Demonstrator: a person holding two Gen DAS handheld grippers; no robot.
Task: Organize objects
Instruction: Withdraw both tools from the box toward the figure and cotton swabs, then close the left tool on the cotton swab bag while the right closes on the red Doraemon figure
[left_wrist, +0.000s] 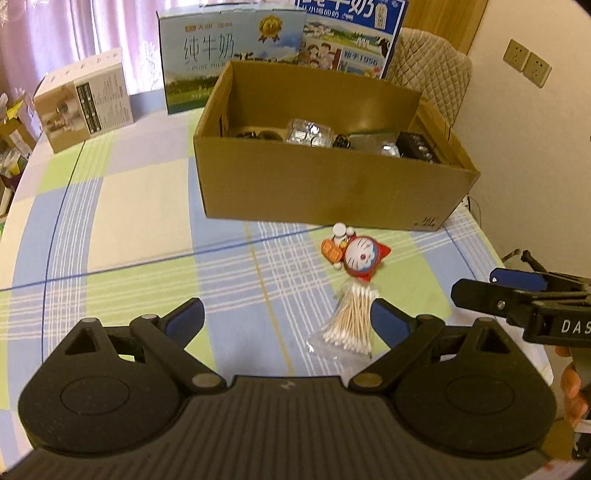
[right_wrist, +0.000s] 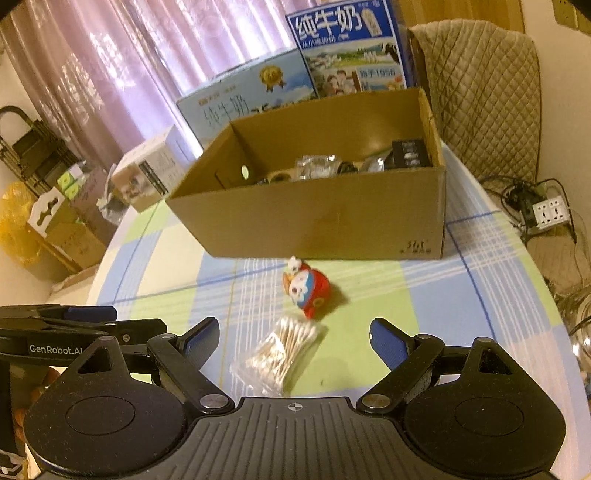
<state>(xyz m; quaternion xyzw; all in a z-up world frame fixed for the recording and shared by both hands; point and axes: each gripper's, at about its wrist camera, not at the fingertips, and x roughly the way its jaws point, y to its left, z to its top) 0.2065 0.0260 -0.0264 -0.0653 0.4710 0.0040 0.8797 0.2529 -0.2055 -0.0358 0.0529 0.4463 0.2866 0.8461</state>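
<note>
The left tongs (left_wrist: 288, 314) stand wide open over the desk (left_wrist: 110, 229) and hold nothing; the blue pads (left_wrist: 184, 319) flank open cloth, with the right pad just beside the packet of cotton swabs (left_wrist: 349, 319). The right tongs (right_wrist: 293, 339) are likewise spread wide and empty, with the same packet (right_wrist: 280, 350) lying between the two fingers. The packet is a clear plastic bag containing a bundle of wooden-stemmed swabs with white tips; it lies flat on the checked blue, green and cream cloth. Just beyond it, touching or nearly touching its far end, lies a toy figure (left_wrist: 356, 256) with a white cartoon face, a red hood and an orange item at its side; in the right wrist view the figure (right_wrist: 308, 290) shows a rounded red body. Behind the toy stands an open cardboard box (left_wrist: 325, 184), its front wall near the toy, containing several items, among them a clear plastic container (left_wrist: 308, 133) and a dark object (left_wrist: 419, 146). Two milk cartons (left_wrist: 232, 55) stand behind the box. A small white carton (left_wrist: 85, 99) sits well apart at the far left of the desk.
</note>
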